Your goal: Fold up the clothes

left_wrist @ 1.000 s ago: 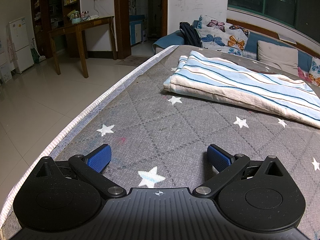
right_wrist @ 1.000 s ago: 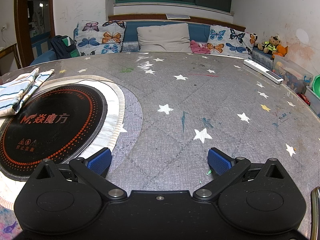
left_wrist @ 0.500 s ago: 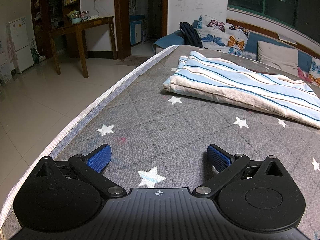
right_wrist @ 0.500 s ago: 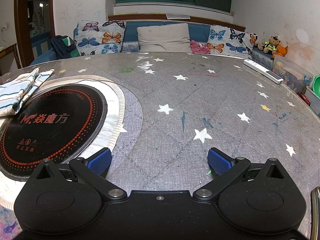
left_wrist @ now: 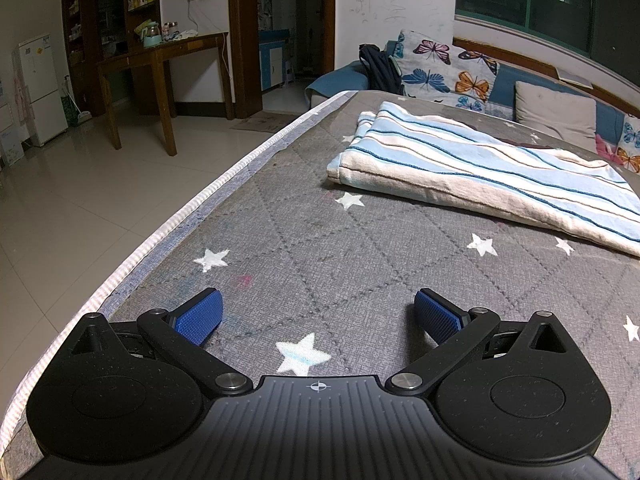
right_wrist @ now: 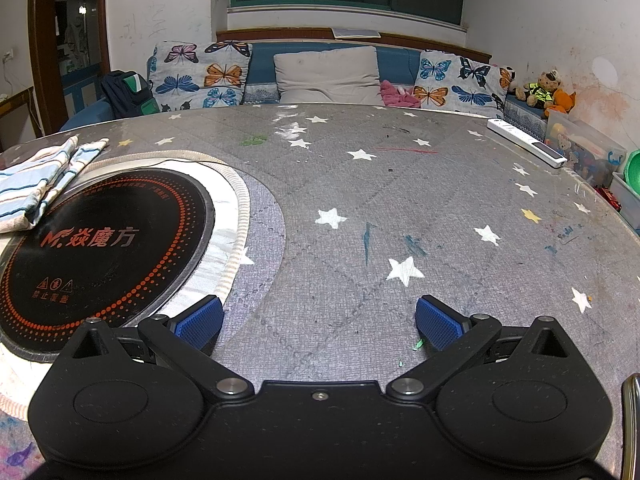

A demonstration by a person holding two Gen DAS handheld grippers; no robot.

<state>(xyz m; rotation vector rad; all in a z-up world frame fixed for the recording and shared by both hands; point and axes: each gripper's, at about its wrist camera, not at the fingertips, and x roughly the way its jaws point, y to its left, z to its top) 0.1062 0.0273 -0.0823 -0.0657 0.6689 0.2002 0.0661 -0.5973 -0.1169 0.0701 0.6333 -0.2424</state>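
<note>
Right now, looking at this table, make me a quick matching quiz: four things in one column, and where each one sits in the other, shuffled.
Things:
1. striped cloth
2. black round cooktop
3. white remote
4. teddy bear

Places:
A. set into the table, ringed by a white border
B. far right table edge
C. on the bench by the right wall
D. folded, overlapping the cooktop's far left rim

Pairs: 1-D, 2-A, 3-B, 4-C
</note>
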